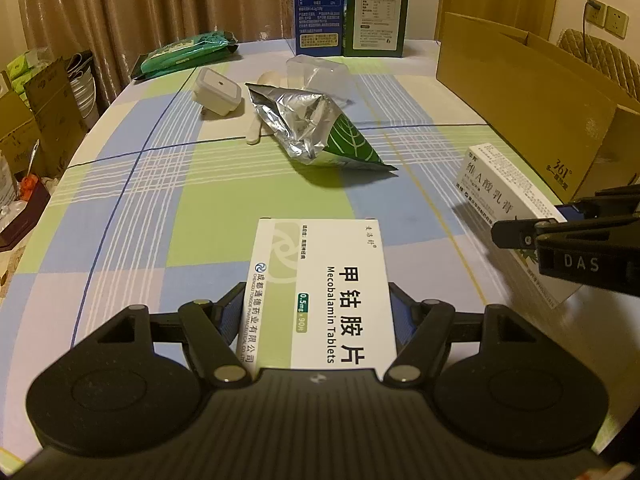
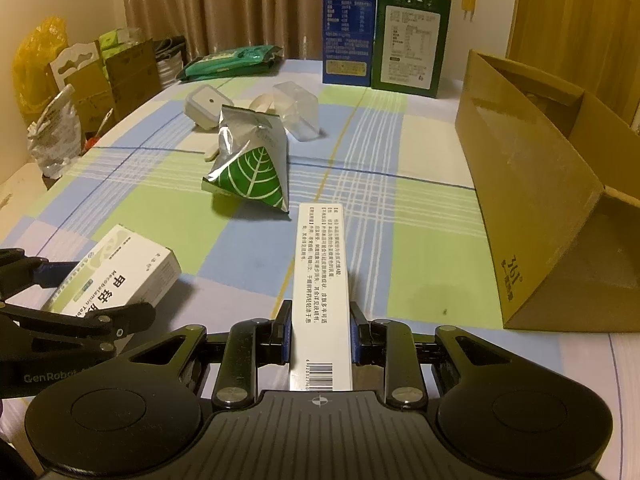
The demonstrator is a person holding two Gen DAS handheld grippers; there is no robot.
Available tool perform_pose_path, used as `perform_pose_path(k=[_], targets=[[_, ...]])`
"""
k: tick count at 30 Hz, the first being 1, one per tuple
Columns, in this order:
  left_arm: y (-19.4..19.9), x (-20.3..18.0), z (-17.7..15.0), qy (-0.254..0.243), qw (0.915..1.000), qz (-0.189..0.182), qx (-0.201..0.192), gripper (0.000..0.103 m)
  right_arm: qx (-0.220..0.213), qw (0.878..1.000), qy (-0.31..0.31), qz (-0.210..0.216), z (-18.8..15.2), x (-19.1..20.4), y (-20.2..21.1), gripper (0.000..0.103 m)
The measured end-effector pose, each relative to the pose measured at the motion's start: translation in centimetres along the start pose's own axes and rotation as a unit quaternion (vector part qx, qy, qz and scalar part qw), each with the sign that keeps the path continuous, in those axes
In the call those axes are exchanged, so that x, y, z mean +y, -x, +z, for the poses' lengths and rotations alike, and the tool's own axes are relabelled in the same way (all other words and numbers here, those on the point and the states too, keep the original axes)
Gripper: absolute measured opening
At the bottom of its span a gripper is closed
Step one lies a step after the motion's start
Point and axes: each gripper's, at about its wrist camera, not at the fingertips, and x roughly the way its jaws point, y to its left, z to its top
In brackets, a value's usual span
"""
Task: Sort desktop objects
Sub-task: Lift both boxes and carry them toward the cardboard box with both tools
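Gripping a tablet box in the left gripper and a cream box in the right gripper, sorting looks barely begun; ahead of both lie a foil pouch and more items, unsorted.

Both wrist views look obliquely down, close over the checked surface, facing the curtain at 12 o'clock; both share the foil pouch and each other's tool.

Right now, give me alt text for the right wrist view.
The right hand-held gripper grips a long white medicine box above a checked tablecloth. At left, the left hand-held gripper holds a Mecobalamin box; a foil pouch lies ahead, an open cardboard box at right.
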Motion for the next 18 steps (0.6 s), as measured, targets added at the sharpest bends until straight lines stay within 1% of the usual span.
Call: perform_pose_path(k=[4, 9, 13, 18], targets=[[0.3, 0.1, 0.3, 0.005, 1.0000, -0.004, -0.004, 0.067, -0.006, 1.000, -0.005, 0.002, 0.2, -0.2, 0.5, 0.023], [1.9, -0.3, 1.3, 0.002, 0.9995, -0.012, -0.029, 0.067, -0.025, 1.000, -0.011, -0.001, 1.1, -0.5, 1.8, 0.023], [3.0, -0.8, 2.8, 0.000, 0.9988, -0.014, -0.047, 0.067, -0.038, 0.999, -0.025, -0.003, 2.3, -1.0, 2.9, 0.023], [4.6, -1.1, 5.0, 0.019, 0.9974, -0.015, -0.068, 0.067, -0.058, 0.998, -0.036, -0.008, 4.5, -2.1, 5.0, 0.023]])
